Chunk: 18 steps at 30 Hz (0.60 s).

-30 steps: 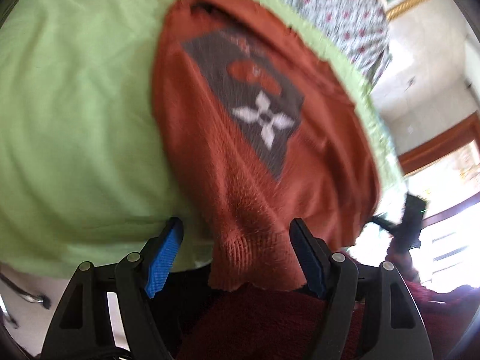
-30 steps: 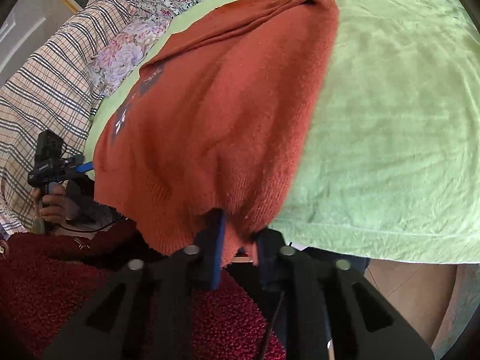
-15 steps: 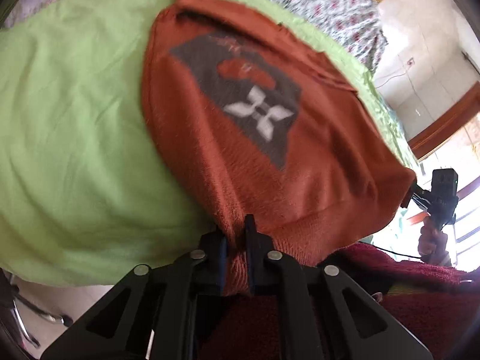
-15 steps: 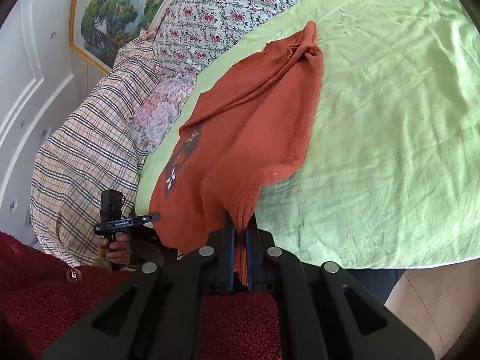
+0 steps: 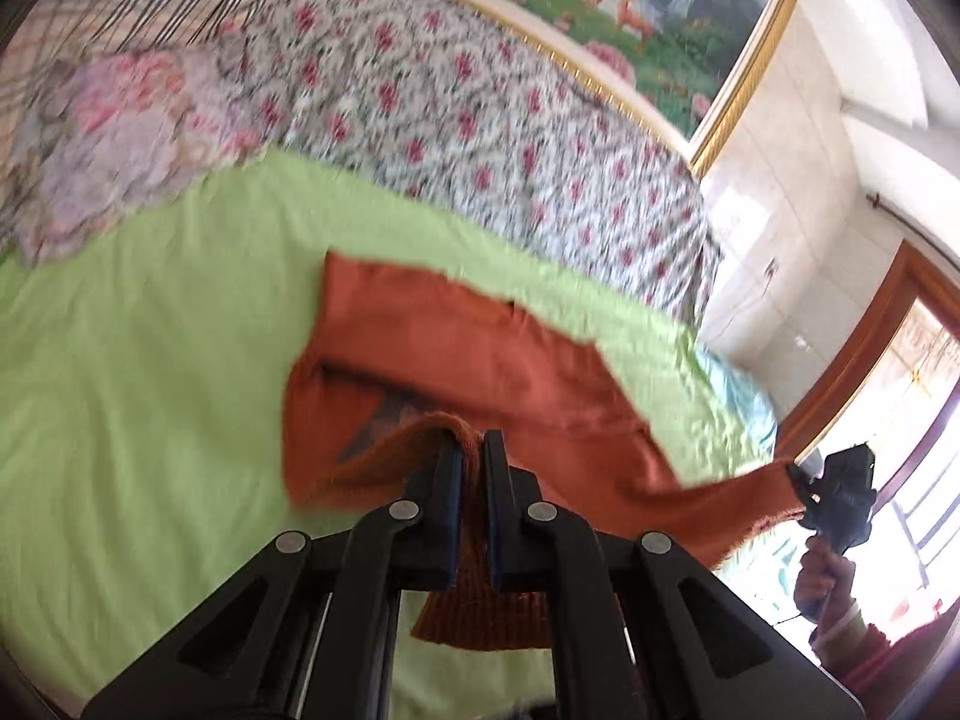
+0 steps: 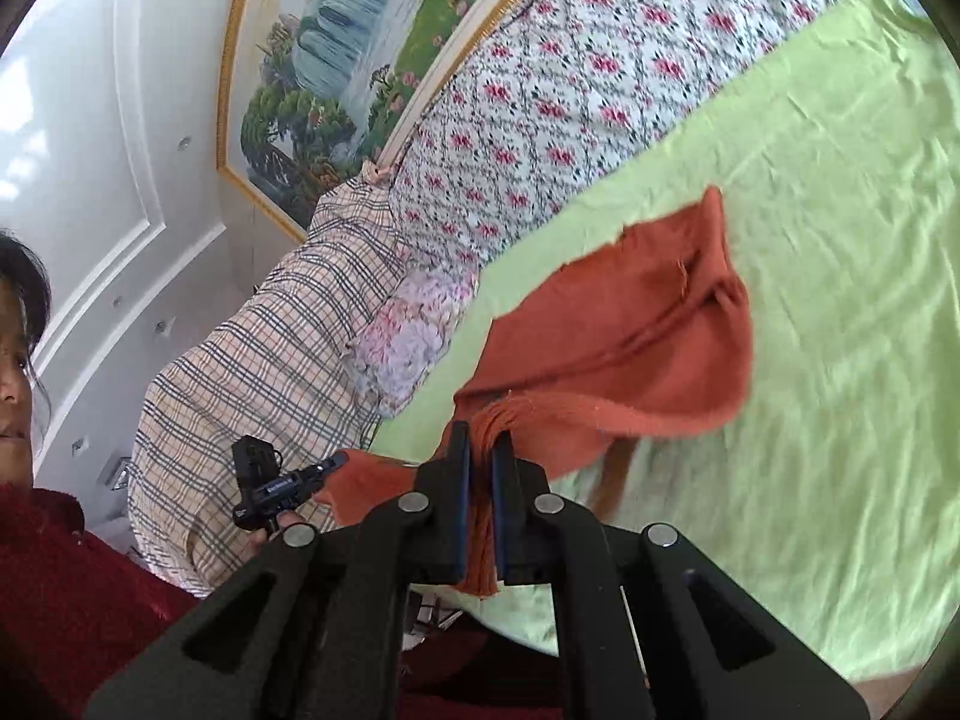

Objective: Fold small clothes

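A small rust-orange knit sweater [image 5: 480, 354] lies on a green sheet [image 5: 132, 360], its near hem lifted off the bed. My left gripper [image 5: 471, 450] is shut on one corner of the ribbed hem, which hangs down between the fingers. My right gripper [image 6: 482, 444] is shut on the other hem corner of the sweater [image 6: 630, 336]. Each gripper shows in the other's view: the right gripper [image 5: 801, 483] at the far right holds a stretched hem edge, and the left gripper [image 6: 336, 463] at the lower left does the same. The dark chest patch is mostly hidden under the raised hem.
A floral quilt [image 5: 480, 120] and a plaid blanket [image 6: 258, 372] lie beyond the green sheet [image 6: 840, 240]. A framed landscape painting [image 6: 336, 60] hangs on the white wall. A person in a dark red top [image 6: 66, 594] holds the grippers; a window [image 5: 912, 396] is at the right.
The left gripper closed on the hem corner. Both grippers rose with the hem and tipped up, so the sweater's lower part lifts off the bed and the headboard wall comes into view.
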Available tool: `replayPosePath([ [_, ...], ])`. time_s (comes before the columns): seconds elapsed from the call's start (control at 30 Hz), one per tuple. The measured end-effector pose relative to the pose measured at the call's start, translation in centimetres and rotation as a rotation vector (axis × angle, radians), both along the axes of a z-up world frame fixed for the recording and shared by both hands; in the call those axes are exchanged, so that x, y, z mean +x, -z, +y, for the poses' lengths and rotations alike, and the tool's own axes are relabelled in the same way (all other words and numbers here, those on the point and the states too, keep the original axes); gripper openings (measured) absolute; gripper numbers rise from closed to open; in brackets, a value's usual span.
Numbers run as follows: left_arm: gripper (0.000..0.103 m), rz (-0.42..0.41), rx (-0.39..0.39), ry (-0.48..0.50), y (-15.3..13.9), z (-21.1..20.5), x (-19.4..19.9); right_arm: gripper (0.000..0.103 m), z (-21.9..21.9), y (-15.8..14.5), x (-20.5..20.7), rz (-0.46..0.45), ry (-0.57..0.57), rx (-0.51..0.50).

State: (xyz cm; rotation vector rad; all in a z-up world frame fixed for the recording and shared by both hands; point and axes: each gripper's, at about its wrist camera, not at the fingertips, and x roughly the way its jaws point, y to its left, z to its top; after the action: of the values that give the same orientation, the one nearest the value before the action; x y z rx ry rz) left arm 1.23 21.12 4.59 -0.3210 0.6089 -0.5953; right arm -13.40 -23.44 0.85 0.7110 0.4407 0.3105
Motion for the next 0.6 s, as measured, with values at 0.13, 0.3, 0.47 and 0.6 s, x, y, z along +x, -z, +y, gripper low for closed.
replayPosePath([
  [0.13, 0.000, -0.050, 0.034, -0.030, -2.1, -1.9, 5.3, 0.007, -2.9, -0.8, 4.4, -0.007, 0.081, -0.044],
  [0.3, 0.000, 0.011, 0.045, -0.098, -2.3, -2.5, 13.3, 0.007, -5.7, -1.1, 11.2, 0.011, 0.122, -0.099],
  [0.47, 0.003, 0.060, 0.073, -0.007, -0.6, -4.0, 15.8, 0.007, -6.3, -0.4, 16.7, 0.080, 0.094, -0.126],
  [0.6, 0.064, 0.155, 0.209, 0.168, 3.3, -6.6, 16.0, 0.007, -6.0, 0.5, 18.1, 0.110, 0.058, -0.136],
])
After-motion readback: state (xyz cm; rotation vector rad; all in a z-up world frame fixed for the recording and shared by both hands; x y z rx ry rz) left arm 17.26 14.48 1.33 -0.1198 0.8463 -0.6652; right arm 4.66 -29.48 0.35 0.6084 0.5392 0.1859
